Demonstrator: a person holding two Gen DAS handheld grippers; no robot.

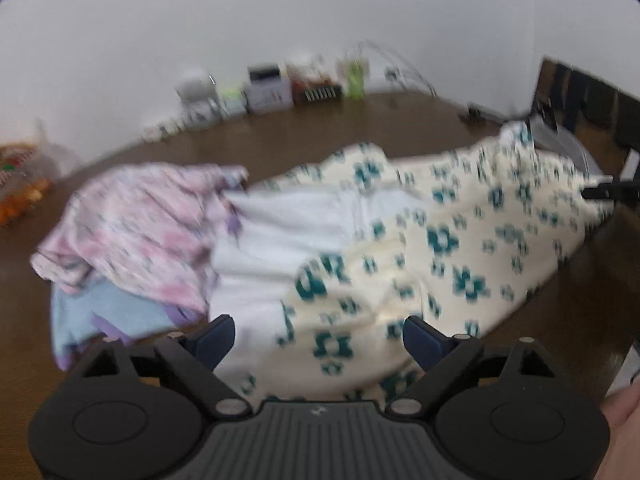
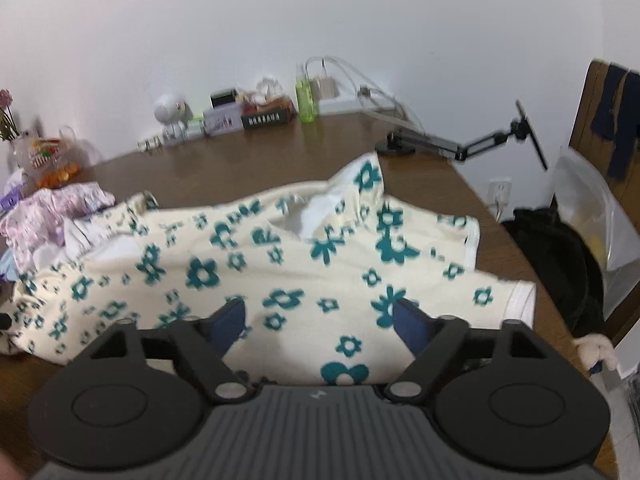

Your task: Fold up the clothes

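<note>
On the brown wooden table (image 2: pixel 248 160): cream garment with teal flower print (image 2: pixel 280 264), spread crumpled across the middle and reaching to the table's right edge, white inner side showing at the neck opening. Left of it, touching: pink-and-white patterned garment (image 1: pixel 136 220) heaped over a pale blue piece (image 1: pixel 108 312), with plain white cloth (image 1: pixel 276 240) between the pink heap and the flowered fabric.

Left gripper (image 1: pixel 318 338): jaws spread wide, dark blue pads apart, nothing clamped; flowered and white cloth lying beneath and between the fingers, contact not discernible through the blur. Right gripper (image 2: pixel 318 322): jaws likewise wide, no cloth pinched, positioned over the near hem of the flowered garment.

Along the white wall at the table's far edge: green bottle (image 2: pixel 306 98), dark box with white lettering (image 2: pixel 266 118), lavender box (image 2: pixel 222 122), white rounded figure (image 2: pixel 170 110). At far left: clear bag with orange contents (image 2: pixel 52 160). At the table's right rear corner: black articulated arm stand (image 2: pixel 472 142). Beyond the right edge: black bag on the floor (image 2: pixel 556 252).
</note>
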